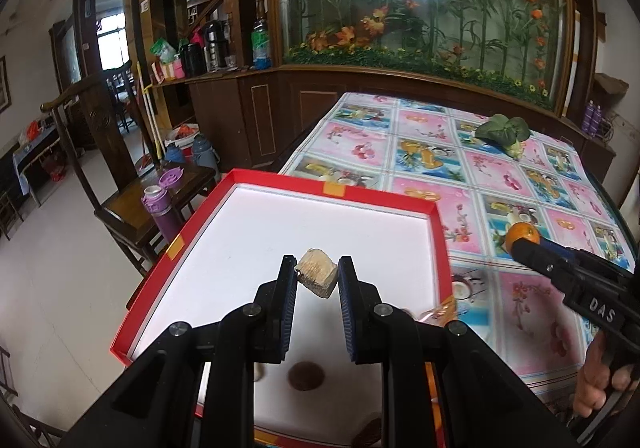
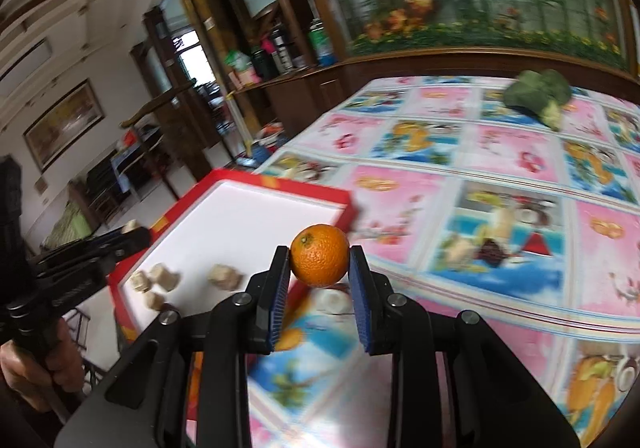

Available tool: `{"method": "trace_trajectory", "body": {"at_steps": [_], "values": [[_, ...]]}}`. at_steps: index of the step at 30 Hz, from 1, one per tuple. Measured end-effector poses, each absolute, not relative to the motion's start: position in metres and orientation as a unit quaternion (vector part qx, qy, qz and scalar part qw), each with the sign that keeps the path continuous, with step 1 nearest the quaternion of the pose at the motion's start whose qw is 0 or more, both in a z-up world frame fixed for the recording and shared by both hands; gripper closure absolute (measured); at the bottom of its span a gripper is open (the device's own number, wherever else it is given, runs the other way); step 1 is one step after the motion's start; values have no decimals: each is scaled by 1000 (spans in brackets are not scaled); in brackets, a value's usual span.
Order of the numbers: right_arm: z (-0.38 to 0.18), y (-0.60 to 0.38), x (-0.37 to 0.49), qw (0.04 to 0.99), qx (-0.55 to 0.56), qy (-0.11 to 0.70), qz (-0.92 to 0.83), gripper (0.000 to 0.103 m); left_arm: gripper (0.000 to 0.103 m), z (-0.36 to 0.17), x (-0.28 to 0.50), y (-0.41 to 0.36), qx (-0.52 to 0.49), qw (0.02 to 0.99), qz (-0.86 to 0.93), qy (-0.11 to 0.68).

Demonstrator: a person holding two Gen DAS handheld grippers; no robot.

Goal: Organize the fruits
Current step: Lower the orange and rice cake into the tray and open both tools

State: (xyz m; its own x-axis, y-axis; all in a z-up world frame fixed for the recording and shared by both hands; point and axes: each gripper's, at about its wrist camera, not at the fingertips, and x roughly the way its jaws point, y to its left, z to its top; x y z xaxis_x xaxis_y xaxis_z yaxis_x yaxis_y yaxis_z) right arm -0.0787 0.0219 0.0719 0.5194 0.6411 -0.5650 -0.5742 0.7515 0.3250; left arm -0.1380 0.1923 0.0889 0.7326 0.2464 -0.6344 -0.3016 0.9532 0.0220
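Left gripper [image 1: 317, 276], low centre of its view, pinches a pale tan chunk [image 1: 316, 277] above the white floor of the red-rimmed box [image 1: 436, 224]. Right gripper [image 2: 320, 260] clamps an orange [image 2: 319, 261] at frame centre, over the patterned tablecloth [image 2: 500, 152]. More tan pieces [image 2: 160, 278] lie lower left in the box. Leafy greens [image 2: 538, 94] sit upper right, well apart.
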Motion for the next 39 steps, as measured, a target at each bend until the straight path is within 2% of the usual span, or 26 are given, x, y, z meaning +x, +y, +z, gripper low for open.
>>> {"method": "trace_trajectory", "body": {"at_steps": [9,17,39], "values": [[79,76,-105,849,17,342,403,71,84,78,-149,237,-71,919,185,340],[63,120,-137,822,-37,355,444,71,83,59,-151,245,-73,911,190,360],[32,143,-142,788,-80,409,454,71,83,47,-145,237,-44,907,194,372]]}}
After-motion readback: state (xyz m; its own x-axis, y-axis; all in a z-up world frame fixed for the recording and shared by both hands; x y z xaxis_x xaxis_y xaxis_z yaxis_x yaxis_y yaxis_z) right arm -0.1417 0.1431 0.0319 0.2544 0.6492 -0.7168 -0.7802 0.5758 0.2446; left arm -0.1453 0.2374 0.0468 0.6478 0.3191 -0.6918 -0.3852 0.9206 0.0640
